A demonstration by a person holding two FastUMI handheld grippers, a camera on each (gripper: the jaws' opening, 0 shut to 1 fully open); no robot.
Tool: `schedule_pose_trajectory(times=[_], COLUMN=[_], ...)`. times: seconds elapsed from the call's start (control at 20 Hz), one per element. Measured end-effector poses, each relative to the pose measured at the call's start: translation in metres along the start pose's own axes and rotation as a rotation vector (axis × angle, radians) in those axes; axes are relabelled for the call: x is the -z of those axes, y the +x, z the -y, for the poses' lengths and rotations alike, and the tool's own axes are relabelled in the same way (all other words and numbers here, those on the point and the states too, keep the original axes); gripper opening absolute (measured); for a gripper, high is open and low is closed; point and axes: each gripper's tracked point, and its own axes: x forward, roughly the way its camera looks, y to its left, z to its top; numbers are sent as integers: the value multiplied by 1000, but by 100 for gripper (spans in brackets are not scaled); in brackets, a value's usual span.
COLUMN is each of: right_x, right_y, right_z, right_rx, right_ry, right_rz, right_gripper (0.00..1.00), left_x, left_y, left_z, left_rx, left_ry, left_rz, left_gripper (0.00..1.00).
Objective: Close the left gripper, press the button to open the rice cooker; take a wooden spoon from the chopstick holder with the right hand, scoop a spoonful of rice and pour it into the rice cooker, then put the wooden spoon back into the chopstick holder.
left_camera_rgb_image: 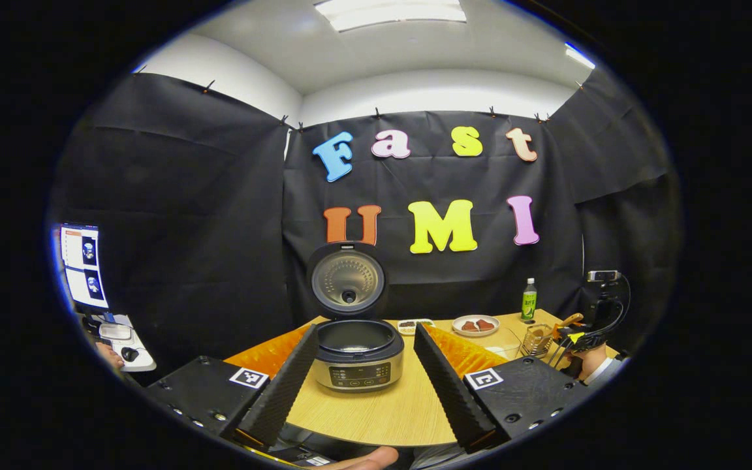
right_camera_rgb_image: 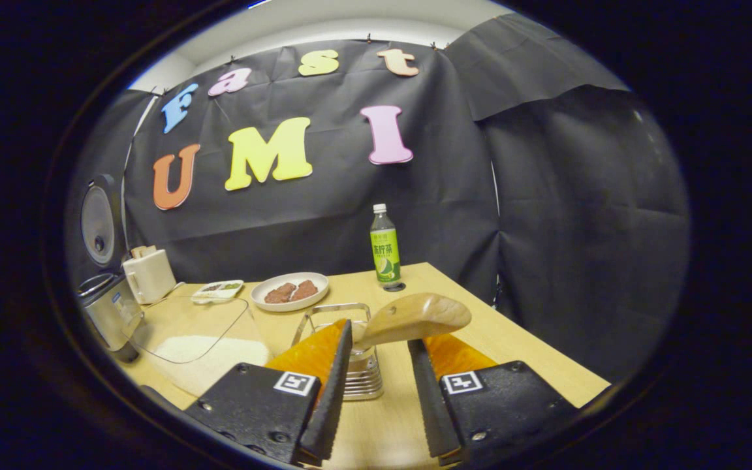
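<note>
Wooden table (left_camera_rgb_image: 376, 411), left gripper view: rice cooker (left_camera_rgb_image: 358, 358) lid up, framed between spread fingers of left gripper (left_camera_rgb_image: 364, 339). Right gripper view: right gripper (right_camera_rgb_image: 379, 349) fingers apart either side of wooden spoon (right_camera_rgb_image: 414, 318) in chopstick holder (right_camera_rgb_image: 350, 365); contact unclear.

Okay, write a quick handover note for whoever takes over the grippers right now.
Left gripper: open, empty, facing the rice cooker, whose lid is already up.
Right gripper: open, its fingers on either side of the wooden spoon in the chopstick holder, not gripping yet.
Rice container sits between cooker and holder.
Done: cooker opened.
Left: grip spoon, scoop rice, pour into cooker, return spoon.
</note>
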Motion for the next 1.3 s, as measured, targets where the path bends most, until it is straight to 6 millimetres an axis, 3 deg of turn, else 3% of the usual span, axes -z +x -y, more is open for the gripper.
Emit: schedule_pose_trajectory(times=[0.05,0.1,0.15,0.2,0.55,0.9,1.1,1.3], right_x=[1,1,-1,-4,-21,-24,-59,-100], right_y=[2,4,9,11,32,31,18,-3], right_z=[-5,-5,-6,-9,-21,-41,-46,-65], right_rx=[-6,5,2,4,-21,-71,-67,-81], right_ry=[9,15,18,13,-23,-97,-184,-225], right_rz=[-5,0,6,13,6,-30,53,124], right_gripper=[47,31,29,34,24,11,11,11], left_x=[0,-1,-1,0,9,13,10,13], left_y=[-1,-2,-4,-4,0,-1,-3,-6], left_z=[-2,-2,-3,-4,-17,-22,-15,-5], left_rx=[-1,4,10,13,5,13,41,80], left_ry=[-15,-30,-43,-49,-77,-97,-74,-67], left_rz=[2,2,2,0,-20,-25,-18,-20], left_gripper=[94,94,94,94,94,94,94,94])
